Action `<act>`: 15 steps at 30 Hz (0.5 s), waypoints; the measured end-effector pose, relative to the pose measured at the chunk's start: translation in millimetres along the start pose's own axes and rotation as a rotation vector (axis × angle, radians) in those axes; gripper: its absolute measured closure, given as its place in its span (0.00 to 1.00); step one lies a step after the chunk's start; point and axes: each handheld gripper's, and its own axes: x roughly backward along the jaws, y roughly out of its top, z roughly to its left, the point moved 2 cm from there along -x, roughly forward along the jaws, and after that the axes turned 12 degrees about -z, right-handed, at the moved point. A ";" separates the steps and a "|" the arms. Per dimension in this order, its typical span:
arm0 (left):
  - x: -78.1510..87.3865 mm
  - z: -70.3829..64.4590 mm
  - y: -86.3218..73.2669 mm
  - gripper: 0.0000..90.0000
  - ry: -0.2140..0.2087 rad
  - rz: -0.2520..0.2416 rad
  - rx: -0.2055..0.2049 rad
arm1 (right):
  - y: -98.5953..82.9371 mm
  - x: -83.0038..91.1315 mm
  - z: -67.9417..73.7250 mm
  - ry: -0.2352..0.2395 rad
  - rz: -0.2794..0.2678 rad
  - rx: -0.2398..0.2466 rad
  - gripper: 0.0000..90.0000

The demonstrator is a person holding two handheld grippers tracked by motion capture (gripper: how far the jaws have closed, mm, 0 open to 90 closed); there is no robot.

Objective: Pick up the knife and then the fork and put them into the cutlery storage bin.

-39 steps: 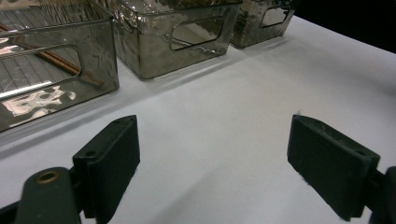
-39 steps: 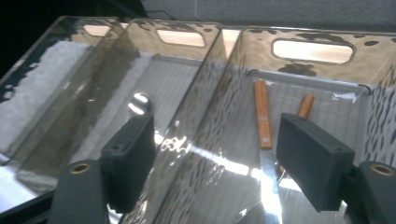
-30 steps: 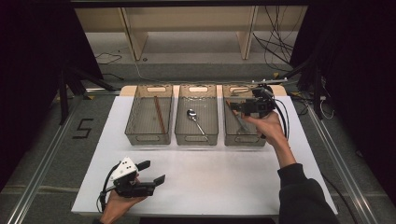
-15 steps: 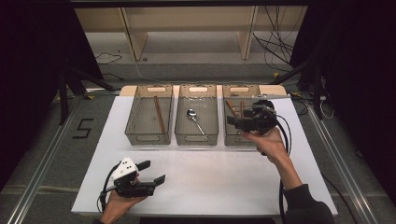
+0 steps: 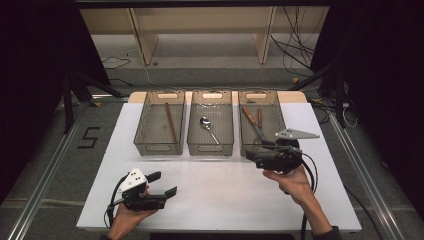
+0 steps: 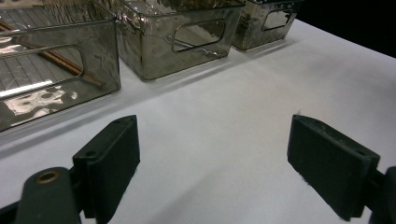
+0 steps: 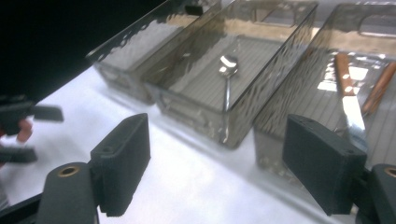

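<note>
Right gripper point(image 5: 255, 155) hangs with jaws wide apart and empty just in front of the right bin point(image 5: 277, 131), at its near wall, with the knives point(image 5: 251, 121) lying inside that bin, brown handles toward the far end. Left gripper point(image 5: 162, 185), jaws also spread with nothing between them, sits low over the white table point(image 5: 225, 195) near its front edge, well apart from the bins; a spoon point(image 5: 209, 127) lies in the middle bin point(image 5: 194, 131) and a stick point(image 5: 170, 121) in the left bin point(image 5: 145, 131)
</note>
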 end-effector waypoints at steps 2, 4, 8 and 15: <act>0.4 -0.4 -0.3 0.19 -0.002 0.000 0.002 | -8.9 5.8 3.5 0.005 -0.012 0.009 0.23; 0.8 -0.2 -0.5 0.19 -0.003 0.002 0.001 | -17.1 11.2 6.1 0.010 -0.026 0.014 0.21; 1.0 -0.8 -0.4 0.19 -0.009 -0.004 0.004 | -32.1 17.4 11.5 0.005 -0.040 0.042 0.18; 1.6 -1.2 0.0 0.19 -0.013 -0.005 0.004 | -52.7 20.5 16.2 0.030 -0.062 0.049 0.18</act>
